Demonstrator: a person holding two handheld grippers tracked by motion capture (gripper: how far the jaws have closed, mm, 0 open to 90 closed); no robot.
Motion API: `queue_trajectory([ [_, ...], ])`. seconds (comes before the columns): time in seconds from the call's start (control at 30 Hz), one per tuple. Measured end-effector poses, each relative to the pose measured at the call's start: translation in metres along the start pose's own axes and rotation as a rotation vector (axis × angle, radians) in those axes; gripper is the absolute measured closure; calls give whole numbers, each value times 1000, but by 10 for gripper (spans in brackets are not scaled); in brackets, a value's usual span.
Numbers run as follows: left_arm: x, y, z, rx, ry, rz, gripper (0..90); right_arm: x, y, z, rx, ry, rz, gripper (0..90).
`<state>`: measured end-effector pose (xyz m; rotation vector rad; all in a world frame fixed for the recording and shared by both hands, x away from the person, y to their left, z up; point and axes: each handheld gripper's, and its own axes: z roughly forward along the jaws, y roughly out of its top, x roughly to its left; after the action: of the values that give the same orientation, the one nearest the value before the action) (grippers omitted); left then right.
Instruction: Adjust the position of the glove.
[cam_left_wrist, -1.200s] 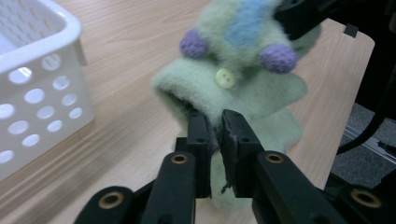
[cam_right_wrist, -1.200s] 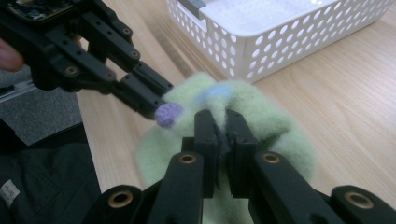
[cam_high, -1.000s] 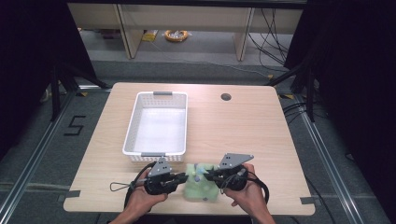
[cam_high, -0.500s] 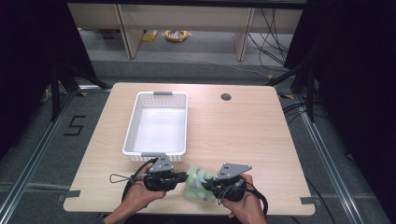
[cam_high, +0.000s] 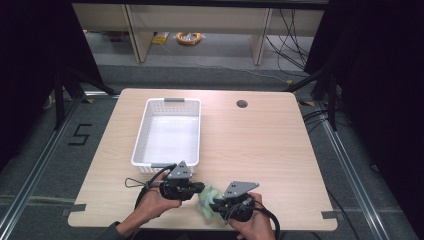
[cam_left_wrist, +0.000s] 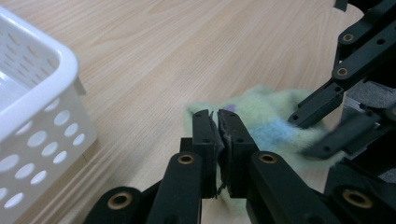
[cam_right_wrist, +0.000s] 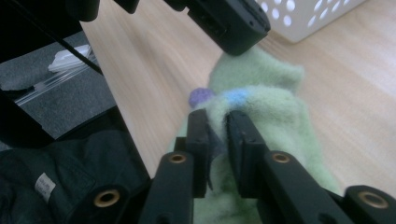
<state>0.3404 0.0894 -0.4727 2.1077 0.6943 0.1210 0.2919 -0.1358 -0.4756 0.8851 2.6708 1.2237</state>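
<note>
The left claw (cam_left_wrist: 218, 125) is pressed together on an edge of the green cloth (cam_left_wrist: 266, 123), a thin fold pinched between its pads. The right claw (cam_right_wrist: 218, 122) has just been opening; its jaws stand slightly apart with cloth bunched between them (whether the pads press it cannot be told). The cloth lies on the tabletop (cam_high: 265, 145) near its front edge, just before the white basket (cam_high: 170, 131).

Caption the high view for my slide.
Two hand-held claws grip a fuzzy pale-green cloth beside a white perforated plastic basket.

Fuzzy green cloth (cam_high: 207, 200), matt wood table (cam_high: 270, 145), perforated plastic basket (cam_high: 172, 107).
</note>
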Motion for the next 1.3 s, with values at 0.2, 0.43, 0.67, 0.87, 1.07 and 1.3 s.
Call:
queue_trajectory([
  [0.2, 4, -5, -4, -41, -2, -70, 723, 2, 2, -5, 20, 8, -22, 627],
  [0.43, -7, -19, -28, -57, 40, -105, 544, -11, 11, -22, -62, 5, -49, 587],
  [0.67, -30, -46, -25, -11, -7, -171, 497, -34, 21, -16, -24, -18, -78, 585],
  [0.87, -42, -50, -12, 38, -73, -212, 505, -43, 27, -1, 1, -6, -69, 582],
  [1.07, -50, -51, 0, 53, -81, -226, 516, -41, 25, 7, 36, 12, -63, 584],
  [1.3, -50, -51, 11, 66, -54, -220, 535, -44, 17, 15, 53, 42, -20, 691],
])
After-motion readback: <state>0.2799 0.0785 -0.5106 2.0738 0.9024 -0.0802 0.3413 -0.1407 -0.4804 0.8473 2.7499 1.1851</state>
